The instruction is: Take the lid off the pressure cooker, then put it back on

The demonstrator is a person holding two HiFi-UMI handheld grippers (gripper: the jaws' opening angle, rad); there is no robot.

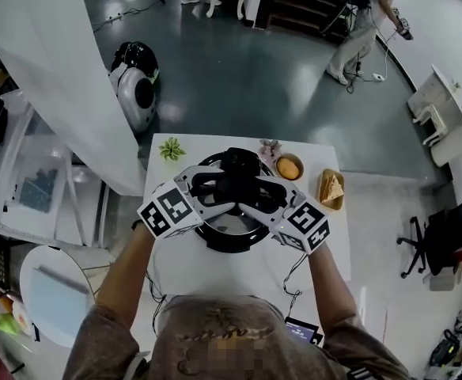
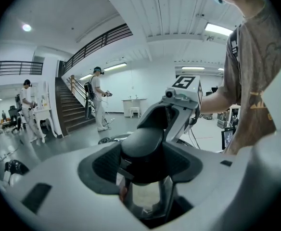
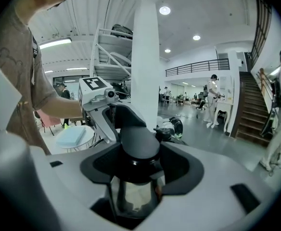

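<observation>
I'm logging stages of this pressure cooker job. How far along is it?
Done: the left tool and right tool are each clamped on the lid handle. In hand: that two-sided grip, with the lid apparently seated on the pressure cooker. Left: lifting the lid off and putting it back; whether it has already been off once cannot be told.

Head view: steeply down onto surface (image 1: 239, 274).
Left tool view: close, facing right tool (image 2: 155, 121).
Right tool view: mirrored (sharing lid handle (image 3: 139, 141)).
</observation>
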